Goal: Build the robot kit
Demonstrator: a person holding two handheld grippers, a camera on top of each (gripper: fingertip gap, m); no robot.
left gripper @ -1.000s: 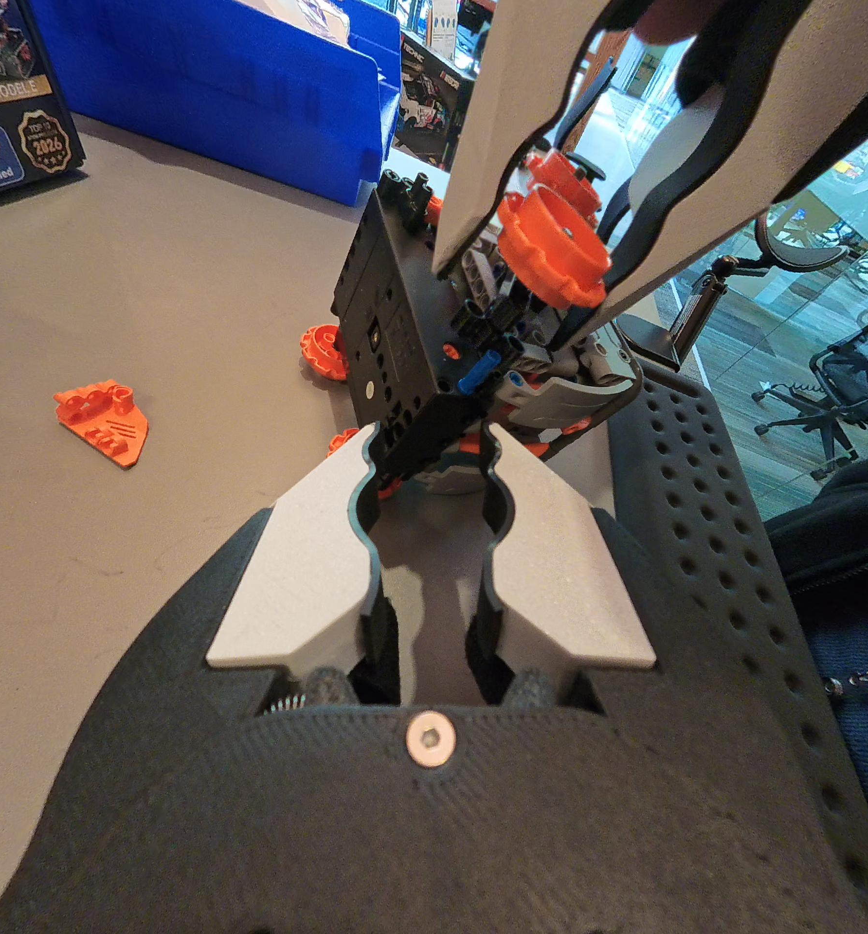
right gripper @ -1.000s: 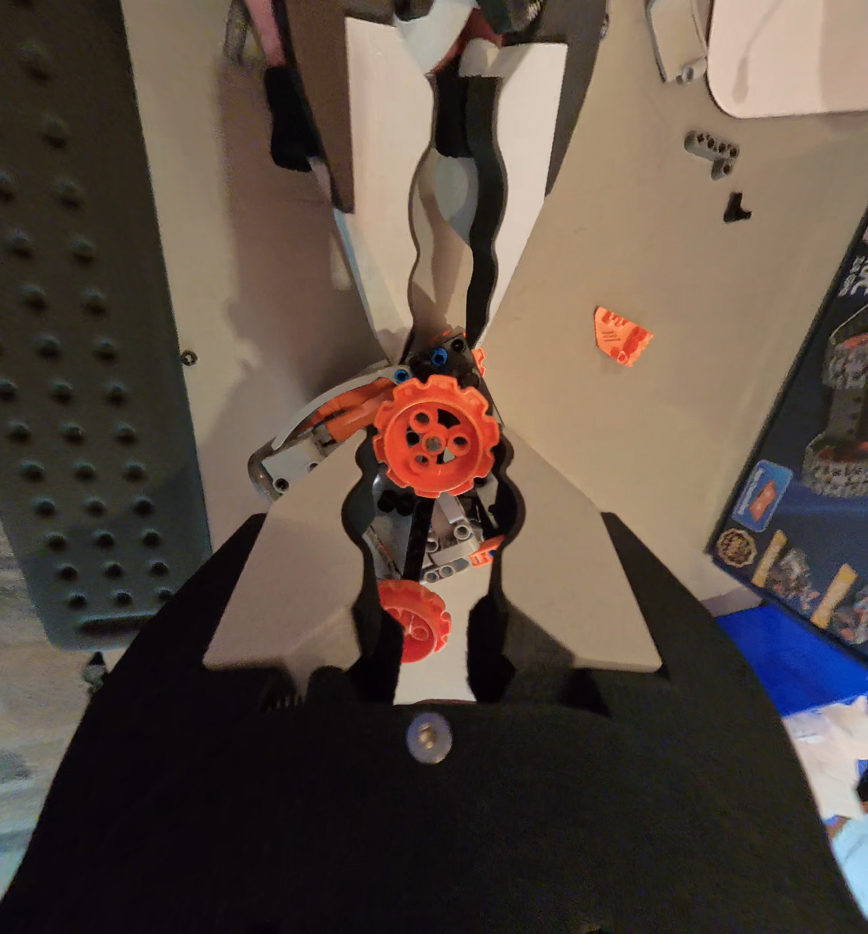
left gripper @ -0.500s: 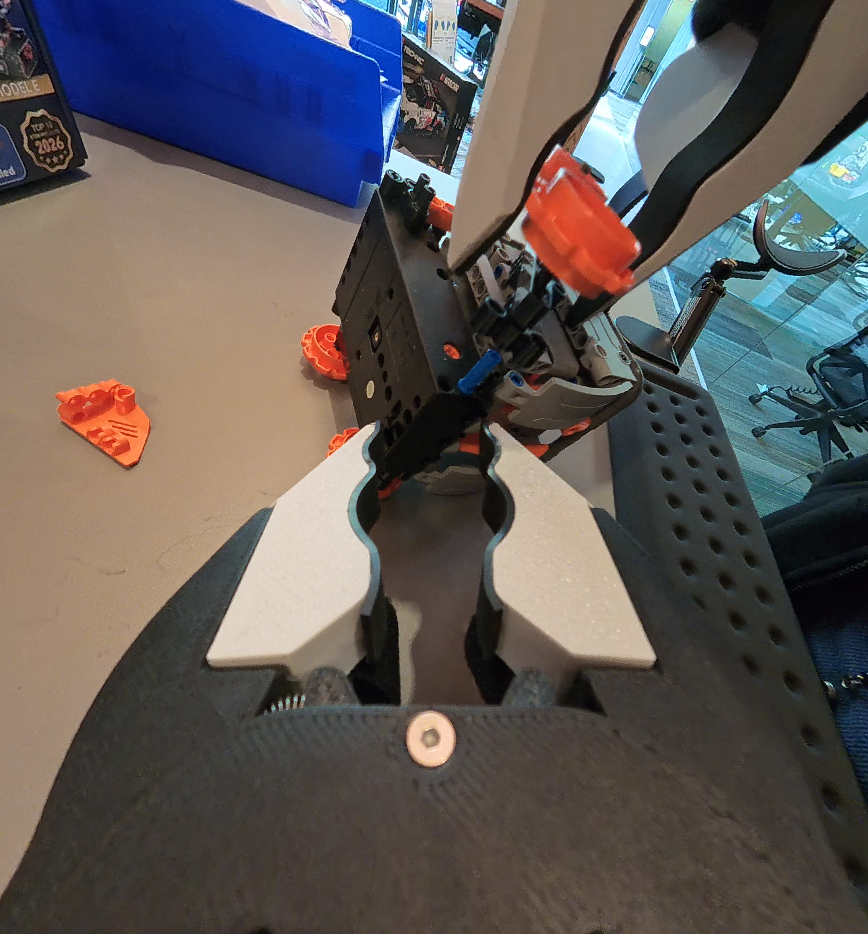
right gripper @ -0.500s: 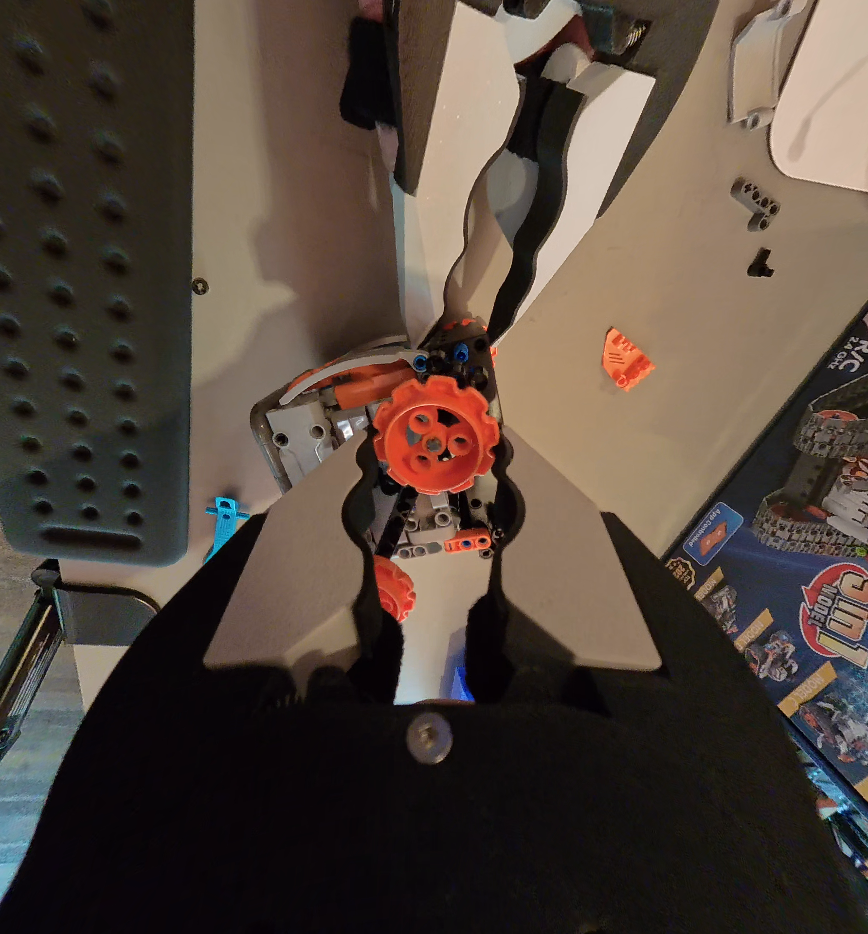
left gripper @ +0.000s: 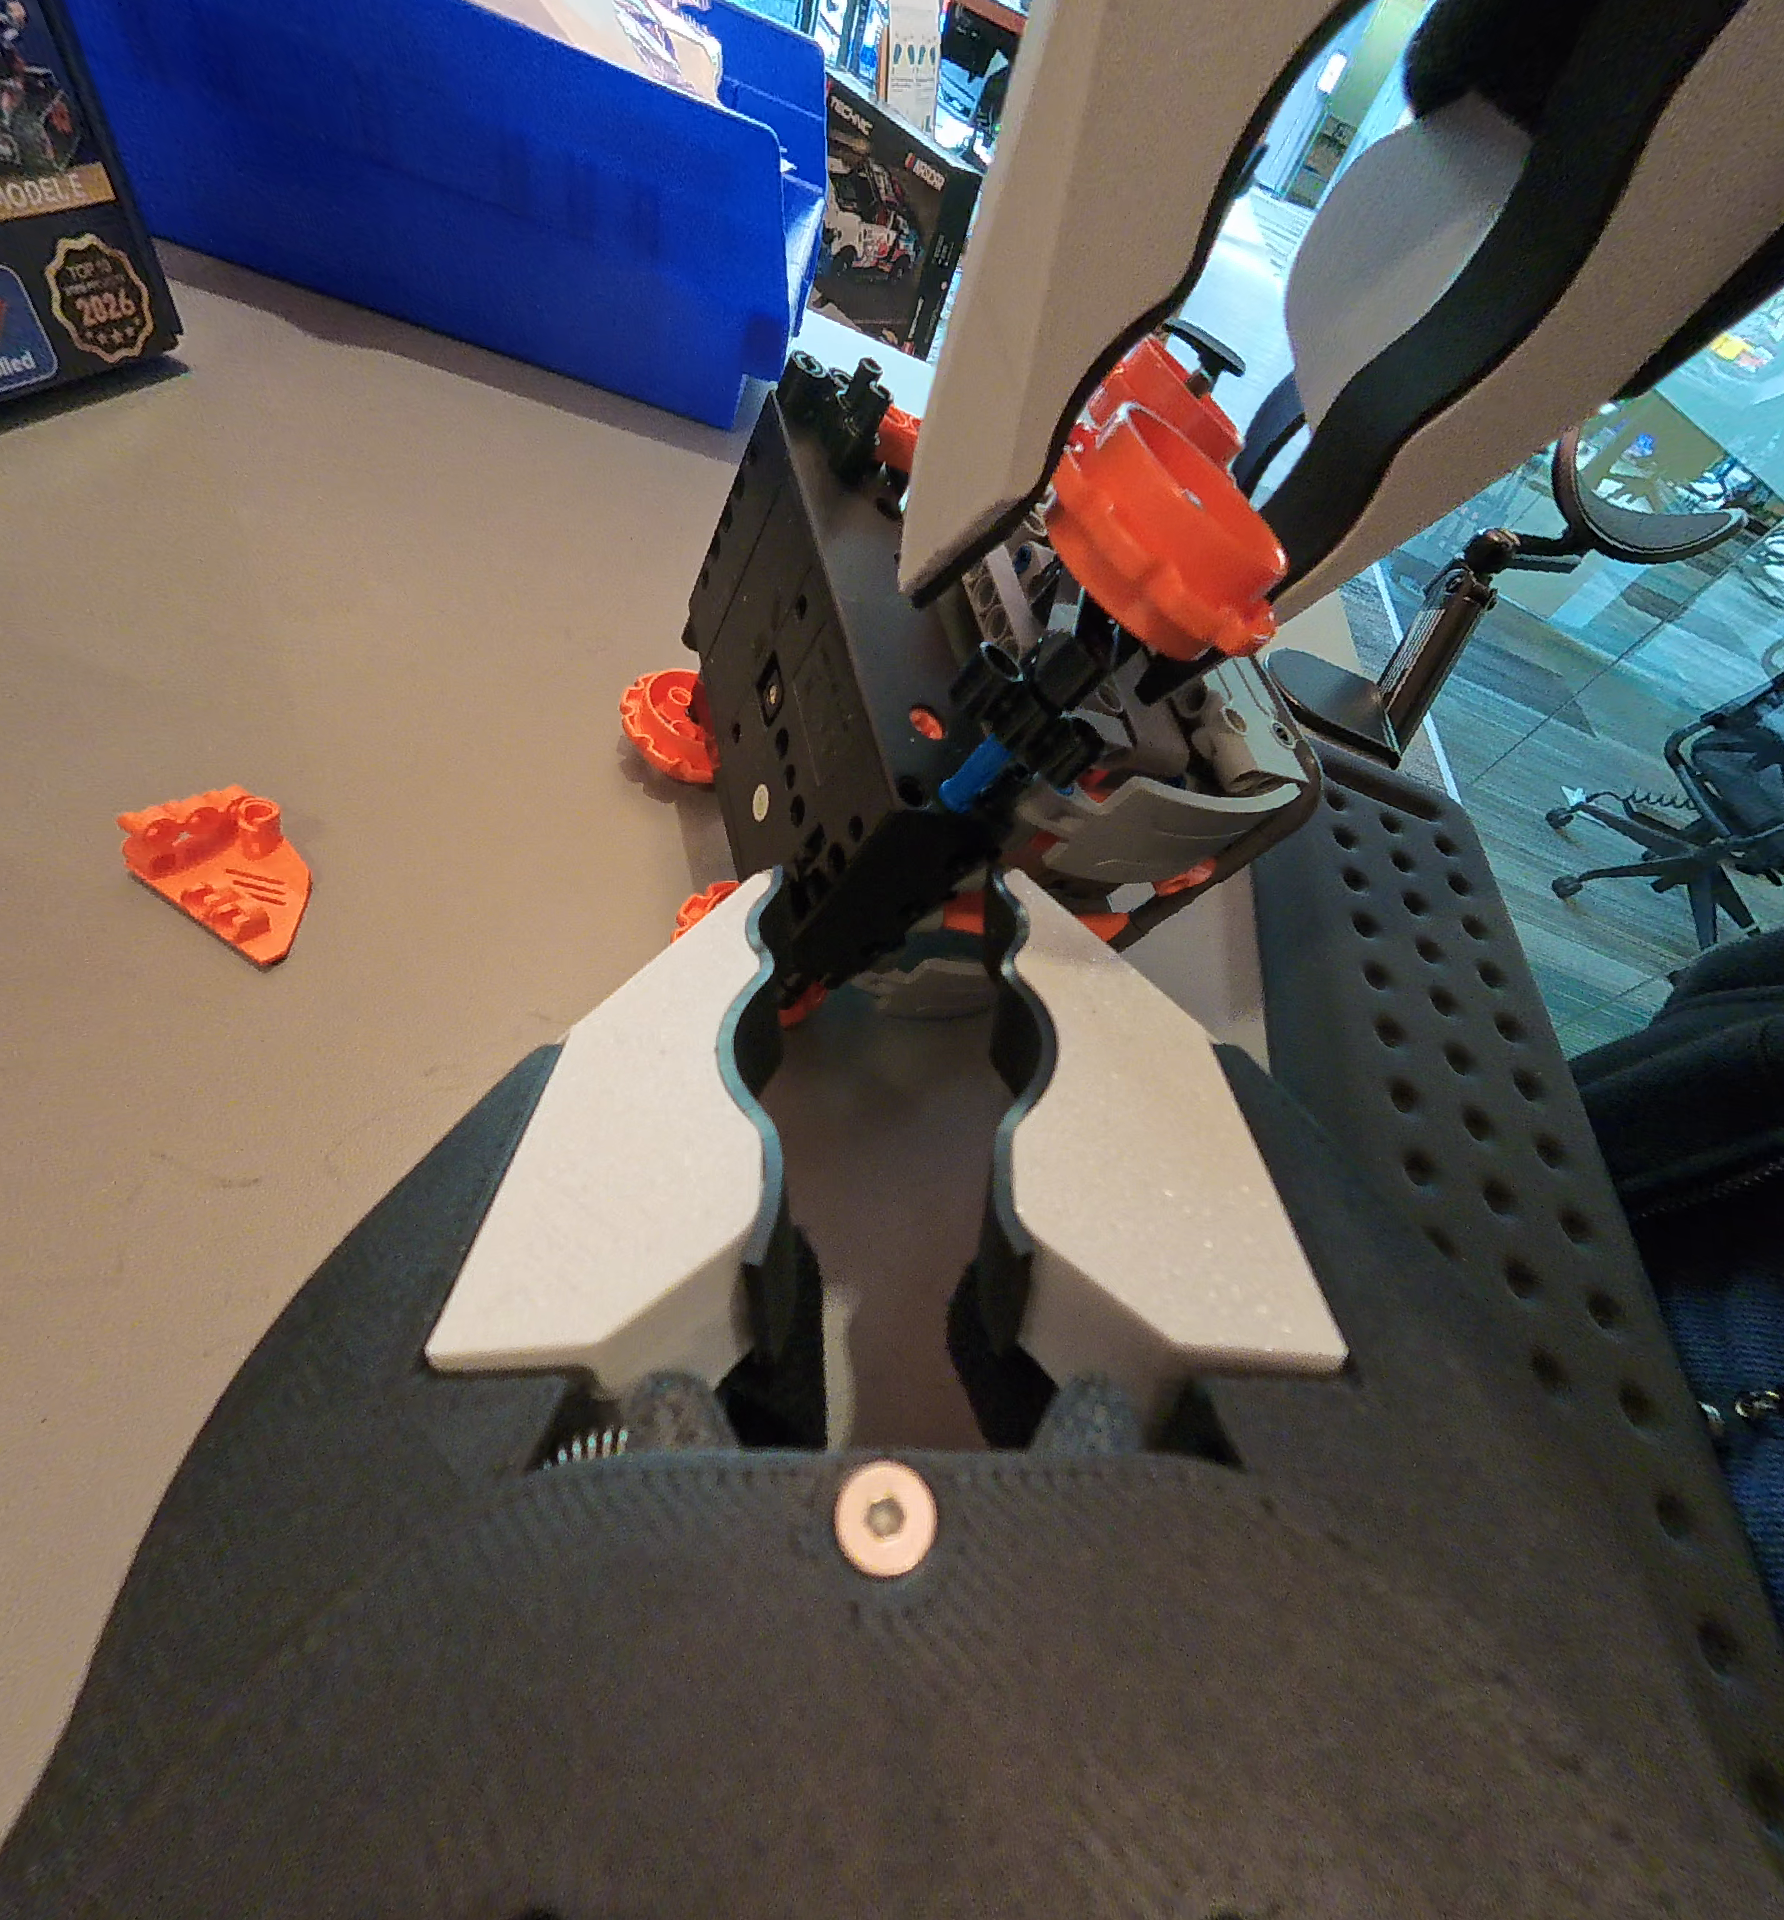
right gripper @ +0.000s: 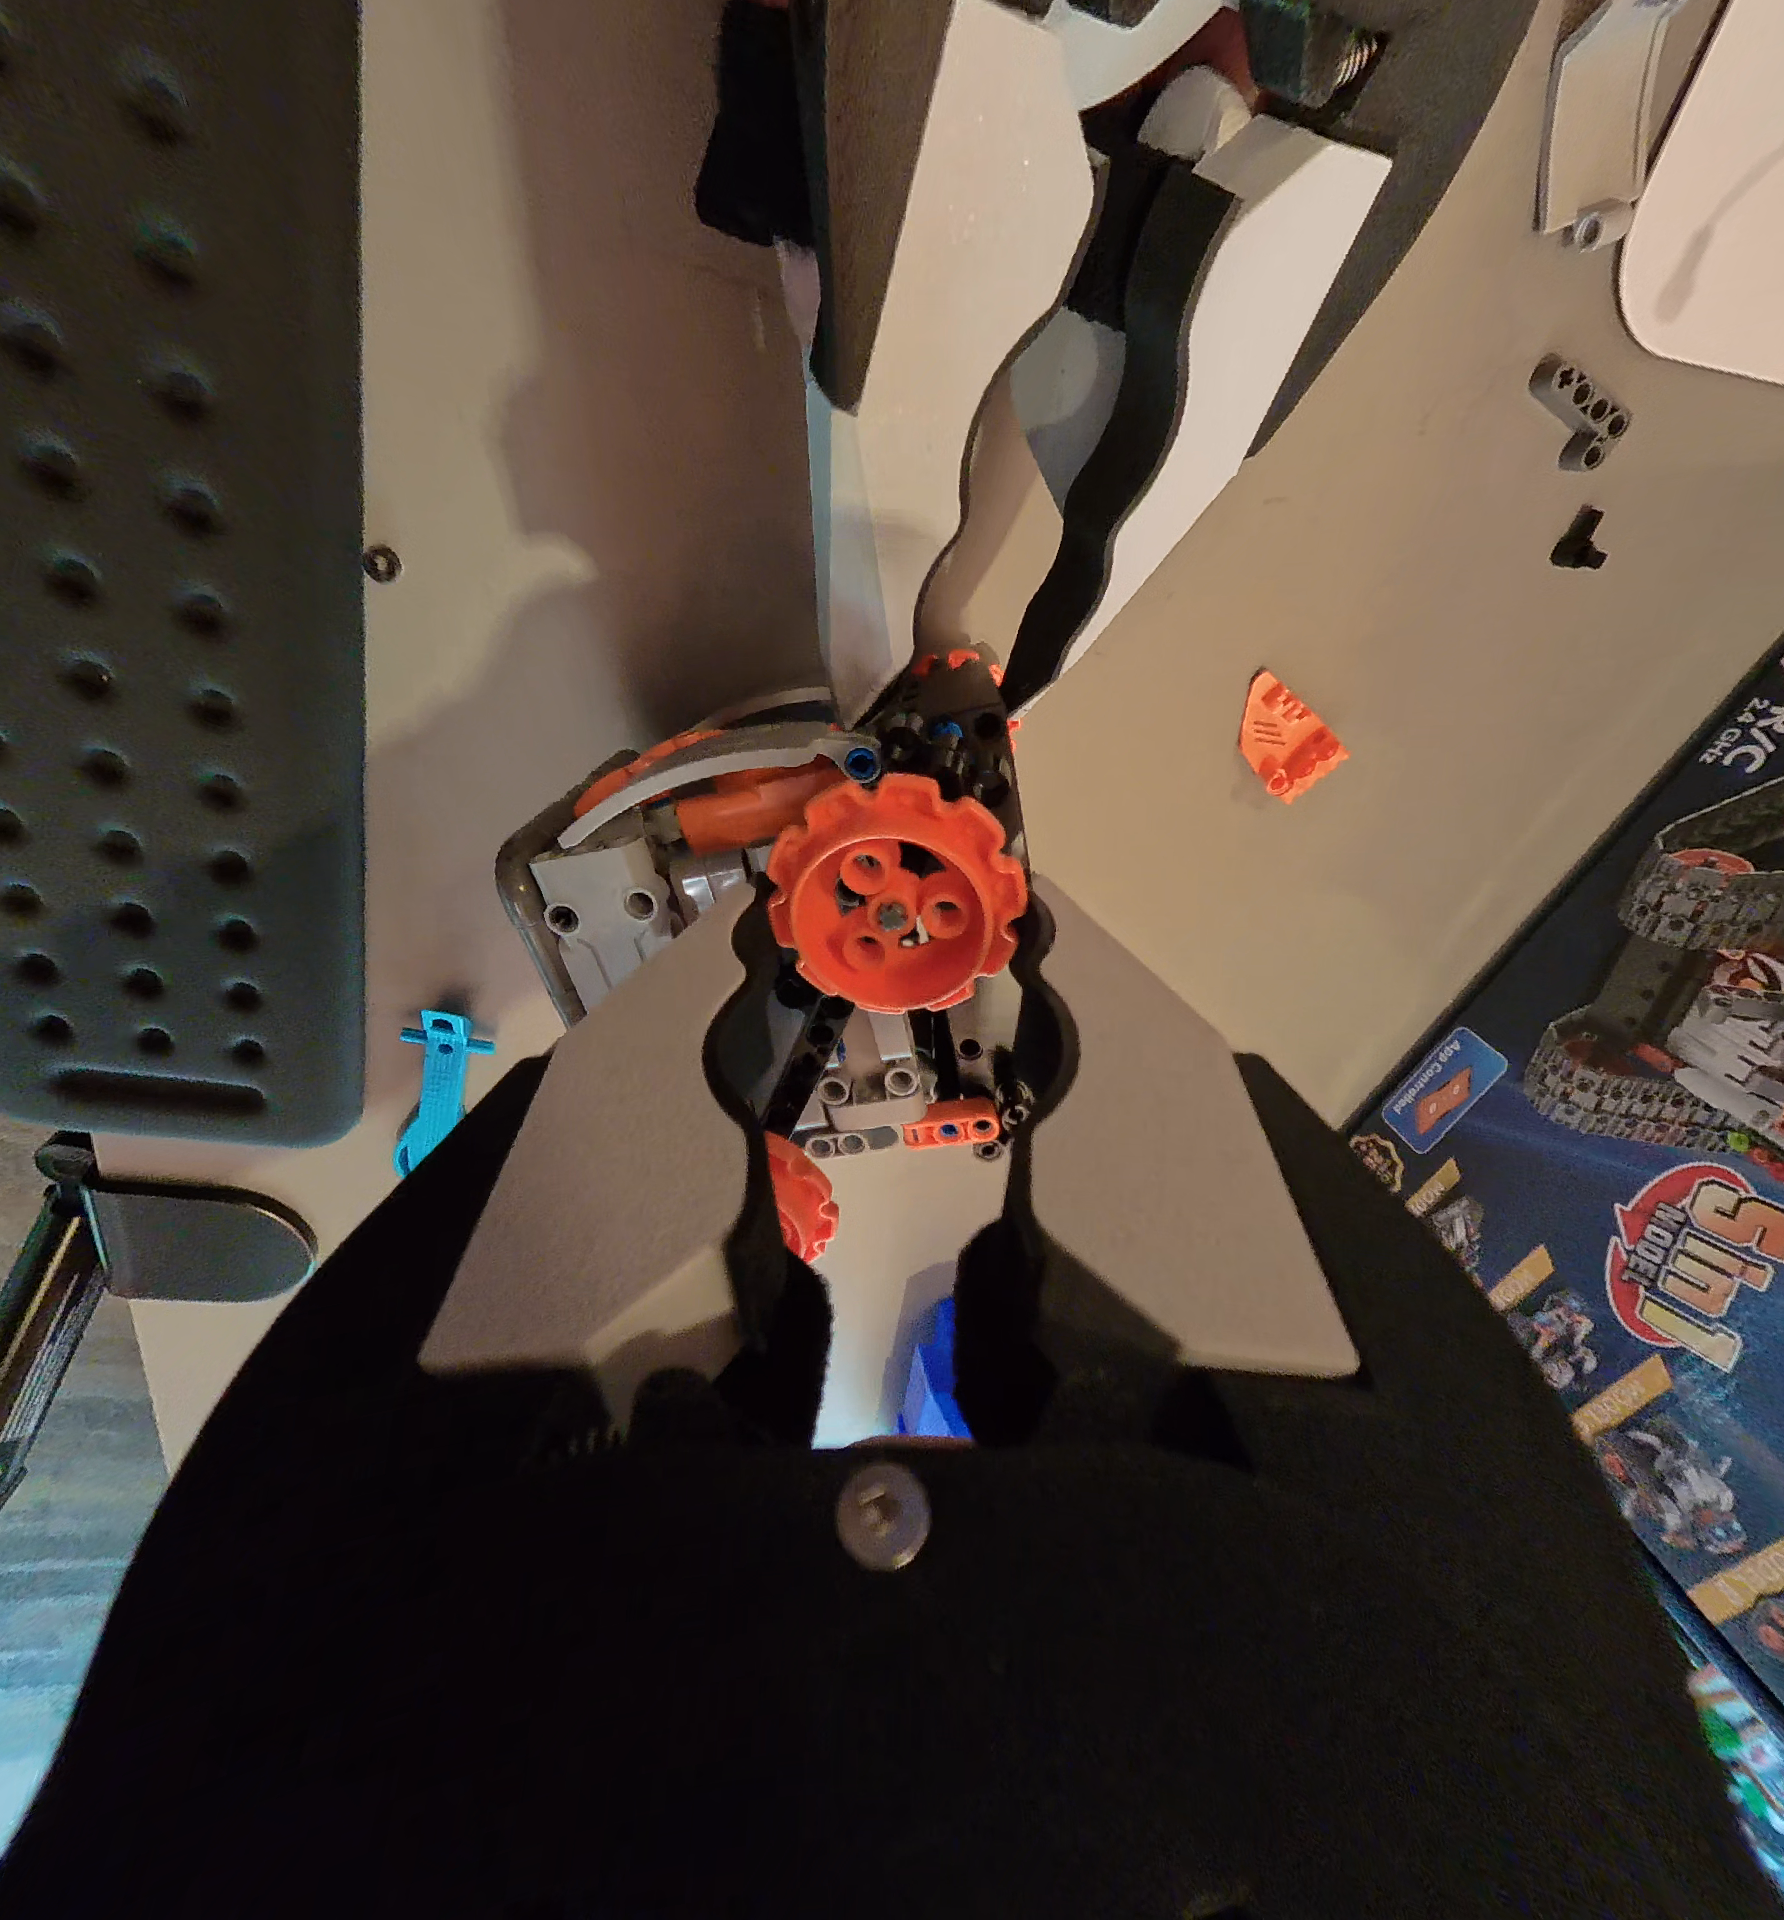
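My left gripper (left gripper: pixel 888 894) is shut on the lower black end of a brick-built model (left gripper: pixel 815 707) in black, grey and orange. It holds the model tilted up off the grey table (left gripper: pixel 400 623). My right gripper (right gripper: pixel 893 920) comes down from above and is shut on an orange toothed wheel (right gripper: pixel 867 862) at the model's upper side, right over its black pins. From the left wrist view the wheel (left gripper: pixel 1158 540) sits between the right gripper's fingers, with a second orange wheel just behind it. The left gripper (right gripper: pixel 976 665) shows at the top of the right wrist view.
A loose orange panel piece (left gripper: pixel 218 873) lies left of the model, and an orange wheel (left gripper: pixel 670 722) beside it. A blue bin (left gripper: pixel 452 177) and a toy box (left gripper: pixel 26 197) stand behind. A dark perforated pad (left gripper: pixel 1439 1039) lies on the right. A small blue tool (right gripper: pixel 436 1081) and grey pieces (right gripper: pixel 1579 410) lie on the table. Left tips to right tips: about 5 cm.
The right gripper tipped the orange wheel sideways half a second ago and has brought it back level over the model. The left gripper and the model have stayed in place.
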